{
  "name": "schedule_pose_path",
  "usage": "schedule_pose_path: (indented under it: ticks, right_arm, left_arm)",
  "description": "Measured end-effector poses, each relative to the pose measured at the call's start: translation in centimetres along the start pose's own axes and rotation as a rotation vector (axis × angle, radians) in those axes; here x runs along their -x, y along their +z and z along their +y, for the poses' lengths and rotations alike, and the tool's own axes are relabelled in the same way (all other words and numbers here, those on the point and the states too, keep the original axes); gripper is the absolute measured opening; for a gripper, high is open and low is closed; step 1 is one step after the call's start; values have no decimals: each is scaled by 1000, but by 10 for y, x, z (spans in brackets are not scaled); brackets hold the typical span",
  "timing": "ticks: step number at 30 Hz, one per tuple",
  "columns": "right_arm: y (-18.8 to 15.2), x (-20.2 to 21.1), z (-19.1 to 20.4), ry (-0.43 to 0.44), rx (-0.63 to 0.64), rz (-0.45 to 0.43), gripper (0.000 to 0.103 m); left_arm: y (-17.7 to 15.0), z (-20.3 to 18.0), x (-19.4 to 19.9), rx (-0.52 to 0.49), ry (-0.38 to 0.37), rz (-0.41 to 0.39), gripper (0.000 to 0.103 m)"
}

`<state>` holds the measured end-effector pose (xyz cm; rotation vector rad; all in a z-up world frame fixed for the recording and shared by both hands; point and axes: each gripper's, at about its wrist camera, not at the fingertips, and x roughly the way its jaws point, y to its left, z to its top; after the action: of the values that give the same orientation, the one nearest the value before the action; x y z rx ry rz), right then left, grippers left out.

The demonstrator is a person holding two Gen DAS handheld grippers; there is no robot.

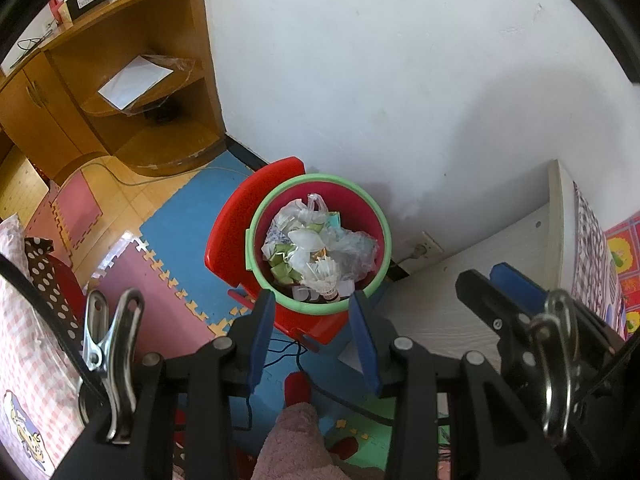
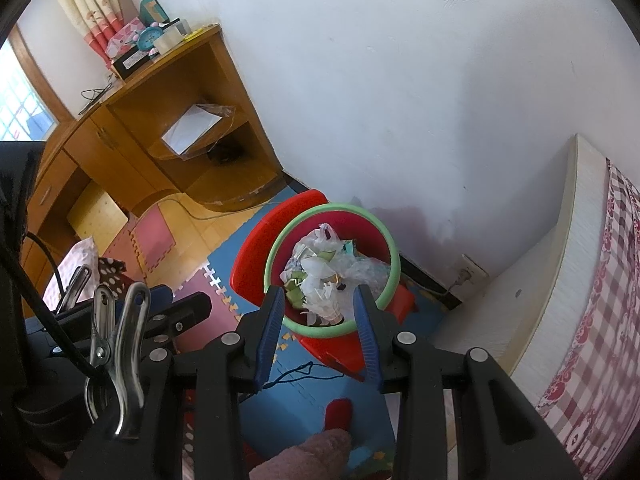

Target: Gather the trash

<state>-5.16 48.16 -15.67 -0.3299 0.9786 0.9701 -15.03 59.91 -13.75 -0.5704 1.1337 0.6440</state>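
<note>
Left tongs (image 1: 312, 300): jaws parted, nothing between the blue pads (image 1: 262, 336), aimed steeply downward. Right tongs (image 2: 320, 296): jaws likewise parted and empty, tilted downward. Right tongs sit just beside the left, visible at the right edge of the left wrist view.

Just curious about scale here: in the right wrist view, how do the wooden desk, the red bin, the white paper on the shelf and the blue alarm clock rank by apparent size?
Largest to smallest, as they look:
1. Desk
2. Bin
3. Paper
4. Clock

The desk, paper and clock sit farther back than the bin, so they look smaller than they really are.
</note>
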Motion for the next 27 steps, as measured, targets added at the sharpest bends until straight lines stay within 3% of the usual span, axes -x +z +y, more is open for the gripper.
schedule_pose_path:
  ticks: [27]
  right_arm:
    - [1,12,-1,-10,-38,-26,37]
  left_arm:
    - [1,3,0,-49,-3,-11,40]
